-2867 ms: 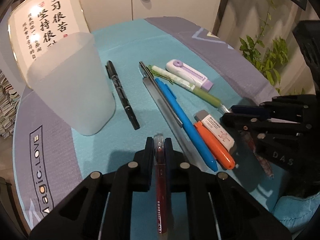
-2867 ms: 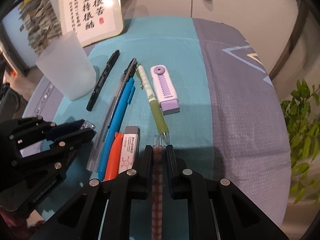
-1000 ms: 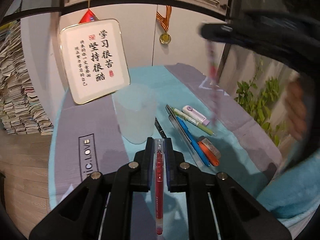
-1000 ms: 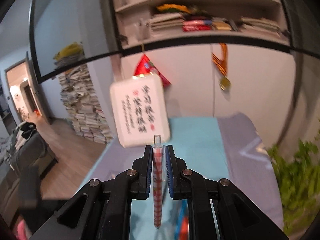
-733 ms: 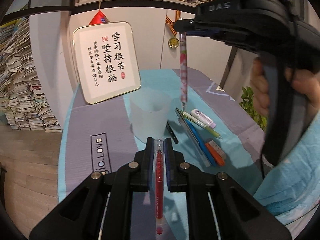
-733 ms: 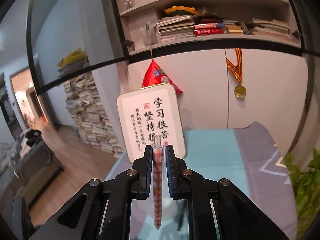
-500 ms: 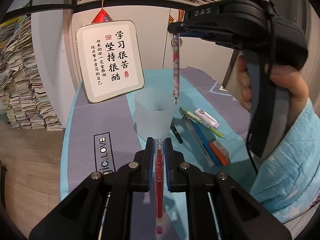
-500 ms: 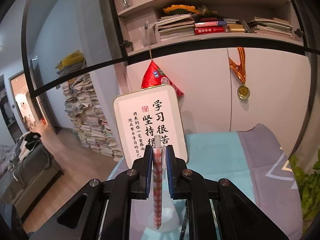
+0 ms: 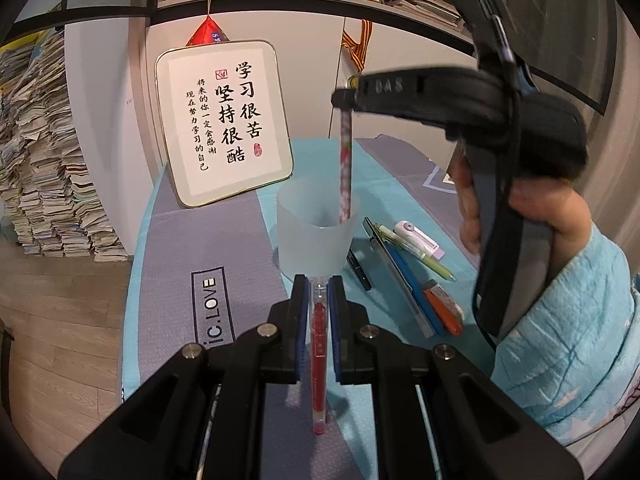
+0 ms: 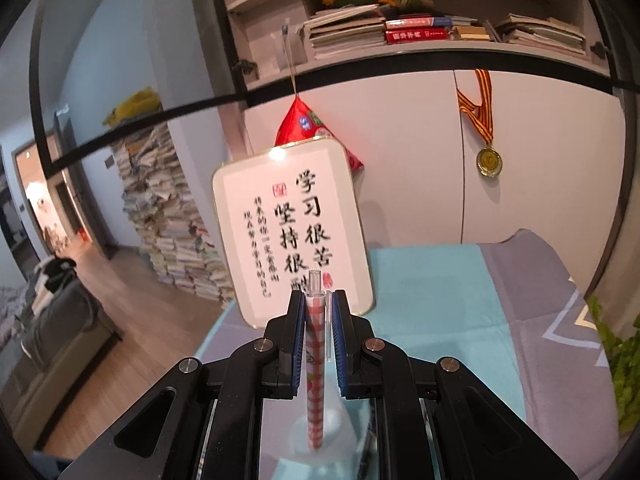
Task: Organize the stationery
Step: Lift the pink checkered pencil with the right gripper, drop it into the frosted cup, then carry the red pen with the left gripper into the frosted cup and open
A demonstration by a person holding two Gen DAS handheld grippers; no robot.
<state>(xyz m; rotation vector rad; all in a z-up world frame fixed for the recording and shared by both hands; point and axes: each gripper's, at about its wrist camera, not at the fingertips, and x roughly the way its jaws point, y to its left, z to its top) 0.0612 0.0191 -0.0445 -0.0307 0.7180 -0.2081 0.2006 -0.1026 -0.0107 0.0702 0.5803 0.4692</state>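
A frosted plastic cup point(image 9: 316, 236) stands on the teal and grey table mat point(image 9: 224, 256). My right gripper point(image 9: 343, 100) is shut on a pink checked pen point(image 9: 345, 168) that hangs upright, its lower end inside the cup's mouth. In the right wrist view that checked pen point(image 10: 314, 368) sits between the pads of the right gripper point(image 10: 317, 296), above the cup point(image 10: 324, 436). My left gripper point(image 9: 319, 282) is shut on a red pen point(image 9: 319, 360), held near the cup's front side. A black marker point(image 9: 359, 270), a blue pen point(image 9: 408, 272) and other stationery lie right of the cup.
A framed calligraphy board point(image 9: 224, 120) leans against the cabinet behind the cup. A purple eraser point(image 9: 418, 238), a green pen point(image 9: 430, 260), an orange marker point(image 9: 444, 312) and a ruler point(image 9: 400, 280) lie on the mat. A person's hand point(image 9: 532, 204) and blue sleeve point(image 9: 568, 320) hold the right gripper.
The right gripper carried the checked pen leftward and down until its tip entered the cup. The left gripper with the red pen stayed almost still.
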